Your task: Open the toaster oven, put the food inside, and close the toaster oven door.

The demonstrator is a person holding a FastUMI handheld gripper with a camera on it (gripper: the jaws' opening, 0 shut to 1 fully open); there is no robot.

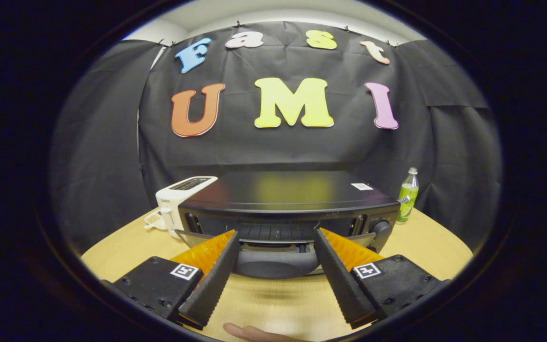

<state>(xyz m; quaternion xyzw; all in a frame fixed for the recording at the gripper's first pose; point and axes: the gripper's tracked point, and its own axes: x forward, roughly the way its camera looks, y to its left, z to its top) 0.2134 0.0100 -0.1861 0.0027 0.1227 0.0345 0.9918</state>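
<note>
Tool [277, 232] agape before toaster oven [287, 202]

The gripper [276, 237] stands spread, its fingertips at the toaster oven [287, 209], whose part-open door [276, 261] blocks the way ahead. Bare bench [273, 304] lies between the fingers. A white toaster [181, 199] crowds the oven's left; a bottle [408, 194] stands right.

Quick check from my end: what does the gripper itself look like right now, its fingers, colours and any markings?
The gripper has two long black fingers with ribbed, serrated inner faces and orange panels on their outer sides. Each sits on a black block with screw holes, bearing a square black-and-white marker tag.
</note>
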